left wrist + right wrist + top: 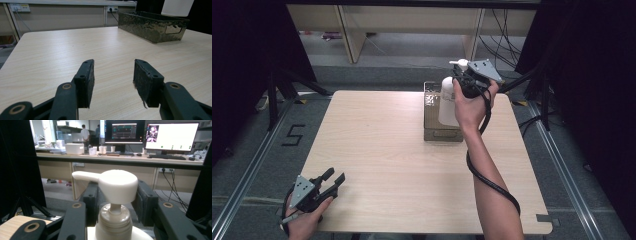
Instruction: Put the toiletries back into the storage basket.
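Note:
A white pump bottle (447,102) hangs upright over a dull metal box (442,135) at the table's far middle. My right gripper (460,75) is shut on the bottle just under its pump head (117,185), a jaw on each side of the neck. In the left gripper view the bottle's base (177,7) floats just above the box's rim (150,25). My left gripper (334,177) rests at the near left corner of the table, its jaws open (113,75) with only bare wood between them.
The light wooden table (377,145) is bare between the two hands. The right gripper's black cable (492,182) loops down along the forearm. Dark curtains stand on both sides. A desk with monitors (172,137) lies beyond the far edge.

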Demonstrator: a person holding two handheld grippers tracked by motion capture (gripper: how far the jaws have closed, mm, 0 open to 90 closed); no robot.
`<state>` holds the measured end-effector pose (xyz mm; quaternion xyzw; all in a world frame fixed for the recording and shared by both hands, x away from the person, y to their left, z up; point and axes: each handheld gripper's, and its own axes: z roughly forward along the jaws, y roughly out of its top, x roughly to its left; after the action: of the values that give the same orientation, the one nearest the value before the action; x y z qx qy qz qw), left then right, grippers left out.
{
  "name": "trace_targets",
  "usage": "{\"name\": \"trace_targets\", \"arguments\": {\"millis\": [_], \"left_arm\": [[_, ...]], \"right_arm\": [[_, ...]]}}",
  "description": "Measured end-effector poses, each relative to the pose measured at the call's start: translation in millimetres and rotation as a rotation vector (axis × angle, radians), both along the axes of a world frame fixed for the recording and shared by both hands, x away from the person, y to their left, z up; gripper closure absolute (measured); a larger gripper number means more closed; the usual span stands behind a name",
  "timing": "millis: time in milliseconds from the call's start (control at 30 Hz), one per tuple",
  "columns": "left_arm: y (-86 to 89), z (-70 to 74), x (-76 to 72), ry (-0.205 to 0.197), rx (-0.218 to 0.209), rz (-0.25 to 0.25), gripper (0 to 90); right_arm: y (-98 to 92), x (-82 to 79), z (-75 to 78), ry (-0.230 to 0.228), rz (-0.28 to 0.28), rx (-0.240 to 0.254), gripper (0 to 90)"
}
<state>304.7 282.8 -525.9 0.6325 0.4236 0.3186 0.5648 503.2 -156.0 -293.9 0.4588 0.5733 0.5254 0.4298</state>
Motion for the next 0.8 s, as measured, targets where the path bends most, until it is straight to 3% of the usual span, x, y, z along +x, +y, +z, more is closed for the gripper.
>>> {"name": "trace_targets", "arguments": {"millis": [67,800], "left_arm": [[0.4,0.6,-0.7,0.011,0.008,0.005,50.8],[-0.4,-0.1,0.2,-0.004,0.0,-0.004,50.8]], "right_arm": [[1.0,1.4,-2.4,0.014,0.003,0.016,60.3],[-1.5,4.1,-22.2,0.065,0.007,0.002,60.3]]}}
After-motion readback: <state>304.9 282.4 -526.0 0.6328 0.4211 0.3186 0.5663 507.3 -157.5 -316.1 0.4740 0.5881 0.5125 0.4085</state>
